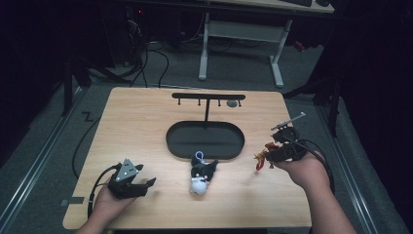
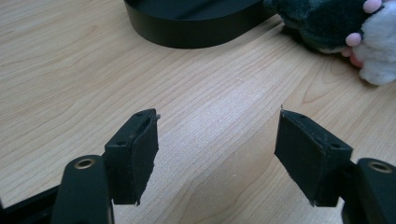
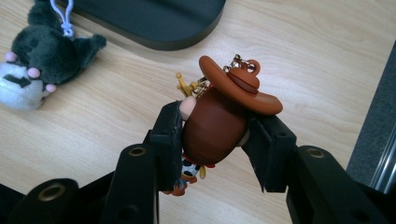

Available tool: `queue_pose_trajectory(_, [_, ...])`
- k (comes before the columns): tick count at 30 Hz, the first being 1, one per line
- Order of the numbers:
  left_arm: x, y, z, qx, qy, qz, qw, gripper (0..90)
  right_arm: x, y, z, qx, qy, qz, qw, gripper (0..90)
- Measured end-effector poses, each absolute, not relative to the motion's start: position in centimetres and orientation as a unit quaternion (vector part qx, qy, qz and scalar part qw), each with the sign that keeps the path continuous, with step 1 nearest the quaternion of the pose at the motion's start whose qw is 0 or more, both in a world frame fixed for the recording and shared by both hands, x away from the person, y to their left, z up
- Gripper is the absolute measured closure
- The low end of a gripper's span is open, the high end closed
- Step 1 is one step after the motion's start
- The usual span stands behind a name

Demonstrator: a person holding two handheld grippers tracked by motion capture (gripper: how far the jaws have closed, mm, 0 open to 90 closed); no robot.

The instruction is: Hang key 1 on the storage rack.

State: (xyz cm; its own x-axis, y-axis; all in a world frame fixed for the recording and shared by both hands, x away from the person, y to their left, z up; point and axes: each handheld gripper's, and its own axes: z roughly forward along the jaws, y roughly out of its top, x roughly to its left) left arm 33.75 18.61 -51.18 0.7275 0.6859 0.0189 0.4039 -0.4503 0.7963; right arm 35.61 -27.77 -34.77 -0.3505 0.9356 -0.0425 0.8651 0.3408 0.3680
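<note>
The bench has a pale wood-grain top with rounded corners and a smooth, matt finish. At its centre stands a black stand: a flat oval base with a low raised rim, a thin upright post and a horizontal bar carrying small pegs.

The cowboy figure keychain is hard, glossy moulded plastic: a rounded brown head, a wide-brimmed orange-brown hat with a darker band, and metal chain links at the hat's crown. The right hand-held gripper is clamped on it, black foam-faced pads pressing both sides of the head, with the body and legs hanging below the jaws. In the high view the figure sits at the right side of the bench, near the oval base's right end, lifted clear of the surface. The right hand grips the tool from behind, forearm entering from the near right, jaws pointing left.

A plush toy lies on the bench just near of the base: dark grey fuzzy fabric, a white fluffy face, pink dots and a pale blue clip loop.

The left hand-held gripper rests at the near left, jaws apart with bare wood between the pads. The left hand cradles it from beneath, jaws aimed right towards the plush toy.
</note>
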Motion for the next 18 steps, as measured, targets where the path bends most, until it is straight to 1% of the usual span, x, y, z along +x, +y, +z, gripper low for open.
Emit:
queue_pose_trajectory(9, [33.7, 18.7, -51.1, 0.831, 0.327, 0.176, 0.414, 30.7, 36.6, -26.8, -33.2, 0.547, 0.812, 0.151, 0.139, 58.5])
queue_pose_trajectory(13, [33.8, 18.6, -51.2, 0.836, 0.328, 0.164, 0.409, 30.1, 37.2, -26.3, -33.0, 0.540, 0.816, 0.152, 0.142, 58.5])
queue_pose_trajectory(18, [33.5, 18.6, -51.0, 0.832, 0.324, 0.169, 0.417, 30.5, 37.9, -25.7, -32.8, 0.538, 0.815, 0.163, 0.141, 58.5])
